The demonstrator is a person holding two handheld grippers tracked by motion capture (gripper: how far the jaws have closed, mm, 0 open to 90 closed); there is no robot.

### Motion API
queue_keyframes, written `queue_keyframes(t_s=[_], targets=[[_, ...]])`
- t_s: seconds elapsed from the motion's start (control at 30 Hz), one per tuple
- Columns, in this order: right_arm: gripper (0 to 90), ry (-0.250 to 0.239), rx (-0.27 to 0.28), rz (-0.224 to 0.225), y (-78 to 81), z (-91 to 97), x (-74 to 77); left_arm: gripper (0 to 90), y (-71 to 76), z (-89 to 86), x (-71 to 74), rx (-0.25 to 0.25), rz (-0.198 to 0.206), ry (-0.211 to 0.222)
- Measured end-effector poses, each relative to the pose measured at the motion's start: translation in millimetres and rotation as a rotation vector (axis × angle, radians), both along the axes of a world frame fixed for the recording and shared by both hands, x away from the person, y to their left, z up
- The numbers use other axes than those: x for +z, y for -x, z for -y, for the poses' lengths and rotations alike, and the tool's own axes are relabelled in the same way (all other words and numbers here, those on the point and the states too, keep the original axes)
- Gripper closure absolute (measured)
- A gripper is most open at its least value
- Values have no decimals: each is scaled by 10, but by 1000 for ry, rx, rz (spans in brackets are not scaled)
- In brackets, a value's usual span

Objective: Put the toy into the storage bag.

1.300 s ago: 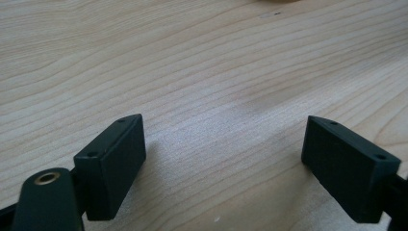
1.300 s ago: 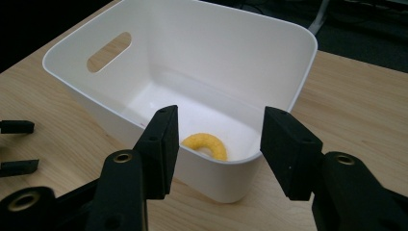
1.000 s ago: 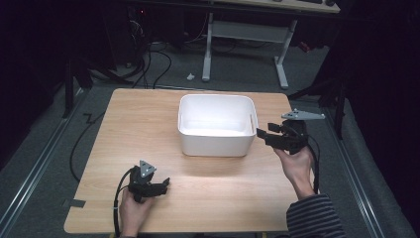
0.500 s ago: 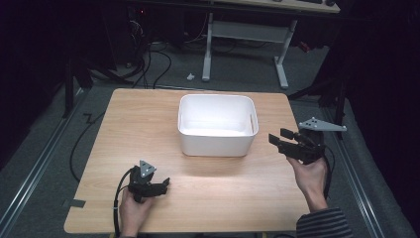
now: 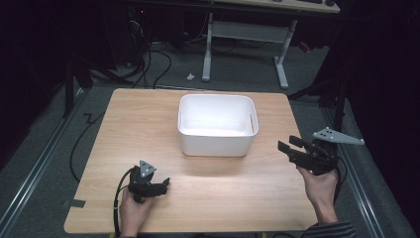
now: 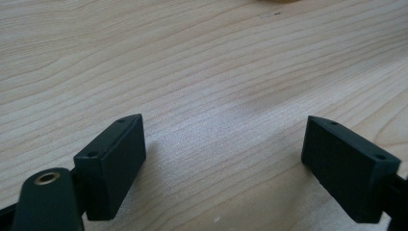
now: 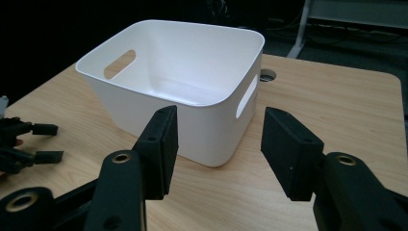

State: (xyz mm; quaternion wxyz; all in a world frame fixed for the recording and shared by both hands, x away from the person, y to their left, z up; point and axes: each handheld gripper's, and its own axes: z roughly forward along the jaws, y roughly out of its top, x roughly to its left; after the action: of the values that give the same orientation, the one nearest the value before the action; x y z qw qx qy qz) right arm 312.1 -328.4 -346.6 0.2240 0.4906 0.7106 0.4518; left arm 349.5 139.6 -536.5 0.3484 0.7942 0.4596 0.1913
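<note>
Flanking white bin, grippers apart, empty

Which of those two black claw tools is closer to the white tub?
The right gripper, raised just off the white tub's right corner. The left gripper rests farther away at the table's near edge.

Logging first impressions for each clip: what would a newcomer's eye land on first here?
The white bin stands out, sitting empty at the middle of the wooden table against a dark room. Next come the two black hand-held tools: the left tool low near the table's front-left edge with jaws apart over bare wood, and the right tool raised off the bin's right side, jaws open and aimed at it.
</note>
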Motion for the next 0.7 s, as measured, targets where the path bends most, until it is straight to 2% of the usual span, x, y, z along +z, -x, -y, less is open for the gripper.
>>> queue_keyframes(t_s=[0.4, 0.7], targets=[[481, -8, -17, 29, 202, 75, -67, 157, 0, 0, 0, 0, 0, 0], [482, -13, -26, 24, 305, 106, -164, 157, 0, 0, 0, 0, 0, 0]])
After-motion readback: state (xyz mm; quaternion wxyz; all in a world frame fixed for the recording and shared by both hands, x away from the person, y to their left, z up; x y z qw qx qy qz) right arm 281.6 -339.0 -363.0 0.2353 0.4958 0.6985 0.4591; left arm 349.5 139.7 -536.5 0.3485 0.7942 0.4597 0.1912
